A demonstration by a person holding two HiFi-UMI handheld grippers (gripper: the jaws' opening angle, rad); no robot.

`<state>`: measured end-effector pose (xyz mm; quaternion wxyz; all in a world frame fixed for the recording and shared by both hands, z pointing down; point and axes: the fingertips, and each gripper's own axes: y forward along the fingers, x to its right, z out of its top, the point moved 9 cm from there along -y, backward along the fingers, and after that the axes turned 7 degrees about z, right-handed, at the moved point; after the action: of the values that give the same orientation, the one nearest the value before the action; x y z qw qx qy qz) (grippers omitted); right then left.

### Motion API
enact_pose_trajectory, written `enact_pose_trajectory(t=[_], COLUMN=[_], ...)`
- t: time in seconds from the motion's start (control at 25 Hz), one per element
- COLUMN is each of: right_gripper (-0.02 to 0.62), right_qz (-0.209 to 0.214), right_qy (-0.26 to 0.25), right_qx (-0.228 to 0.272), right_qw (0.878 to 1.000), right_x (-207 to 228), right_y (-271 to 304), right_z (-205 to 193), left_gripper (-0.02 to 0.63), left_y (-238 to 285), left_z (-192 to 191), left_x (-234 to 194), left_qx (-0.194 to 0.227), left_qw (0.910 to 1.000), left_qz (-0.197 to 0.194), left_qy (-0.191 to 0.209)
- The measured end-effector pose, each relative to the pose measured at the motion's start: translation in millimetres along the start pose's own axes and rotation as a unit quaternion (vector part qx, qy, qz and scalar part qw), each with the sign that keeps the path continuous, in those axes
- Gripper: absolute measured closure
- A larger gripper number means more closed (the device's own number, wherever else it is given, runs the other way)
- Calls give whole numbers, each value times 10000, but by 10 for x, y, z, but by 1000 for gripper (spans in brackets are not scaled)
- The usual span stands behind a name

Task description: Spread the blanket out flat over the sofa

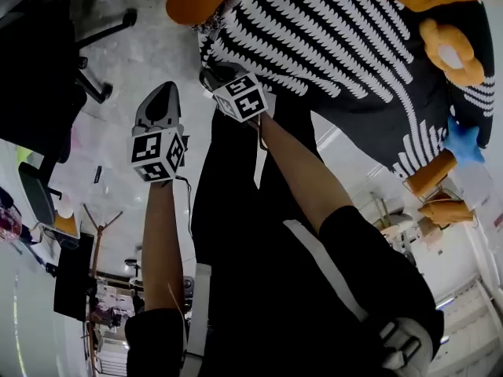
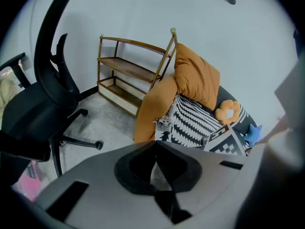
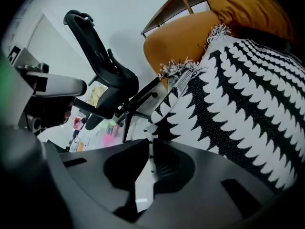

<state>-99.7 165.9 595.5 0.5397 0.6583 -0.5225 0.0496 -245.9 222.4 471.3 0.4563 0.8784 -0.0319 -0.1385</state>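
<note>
Grey floor (image 1: 149, 53), sofa (image 1: 189, 2) along top | right gripper (image 3: 151, 147) clamps blanket (image 3: 248, 89) corner, likely to drag it flat | left gripper (image 2: 155, 146) closed, empty

Dark sofa (image 2: 225, 94) under black-and-white blanket (image 1: 330, 30), orange cushions (image 2: 195, 78) (flower (image 1: 449, 52), blue star (image 1: 462, 144) too)

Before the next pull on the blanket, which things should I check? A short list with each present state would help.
1. Right gripper shut on the blanket edge: ok.
2. Left gripper holding the blanket: not ok, shut on nothing.
3. Blanket flat over the sofa: not ok, gripped edge is lifted.
4. Flower toy off the blanket: cannot tell.
5. Office chair apart from the sofa: ok.
</note>
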Motion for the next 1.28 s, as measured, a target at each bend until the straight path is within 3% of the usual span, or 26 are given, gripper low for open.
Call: enact_pose_trajectory(t=[0.04, 0.12, 0.16, 0.28, 0.4, 0.68, 0.72, 0.76, 0.8, 0.92, 1.08, 1.2, 1.24, 1.28], right_gripper=[531, 291, 259, 264, 313, 334, 402, 519, 574, 577, 578, 573, 536, 450], right_qz=[-1, 19, -12, -361, -772, -1048, -1113, -1162, -1164, -985, -1067, -1028, -983, -932], right_qy=[25, 157, 217, 198, 164, 117, 136, 146, 139, 161, 461, 263, 191, 153], right_qx=[59, 226, 311, 573, 791, 705, 635, 582, 558, 660, 850, 666, 587, 517], right_qw=[10000, 9996, 9993, 9975, 9937, 9919, 9917, 9914, 9915, 9928, 9896, 9921, 9932, 9942], right_x=[38, 114, 149, 253, 479, 944, 995, 1023, 1023, 879, 746, 753, 760, 764], right_y=[-21, -93, -136, -259, -362, -155, -117, -87, -58, 55, 167, 154, 117, 66], right_z=[14, 58, 90, 241, 462, 894, 904, 907, 908, 890, 858, 870, 862, 844], left_gripper=[584, 584, 584, 584, 584, 584, 584, 584, 584, 584, 584, 584, 584, 584], left_y=[13, 53, 73, 82, 66, 8, -9, -26, -41, -74, -104, -106, -92, -73], left_z=[-1, 9, 15, 30, 50, 31, 22, 11, 3, -7, 20, 110, 151, 198], left_x=[10, 62, 79, 50, 57, 113, 94, 67, 30, -90, -186, -203, -192, -175], left_qx=[-8, -26, -31, -18, 7, -79, -92, -102, -109, -118, -140, -122, -108, -90], left_qw=[10000, 10000, 10000, 9999, 9999, 9994, 9994, 9994, 9994, 9997, 9998, 9996, 9994, 9993], left_qz=[-14, -42, -55, -101, -166, -276, -280, -278, -267, -204, -155, -198, -229, -268], left_qy=[18, 35, 40, 31, 44, 183, 199, 202, 192, 111, 55, 182, 220, 245])
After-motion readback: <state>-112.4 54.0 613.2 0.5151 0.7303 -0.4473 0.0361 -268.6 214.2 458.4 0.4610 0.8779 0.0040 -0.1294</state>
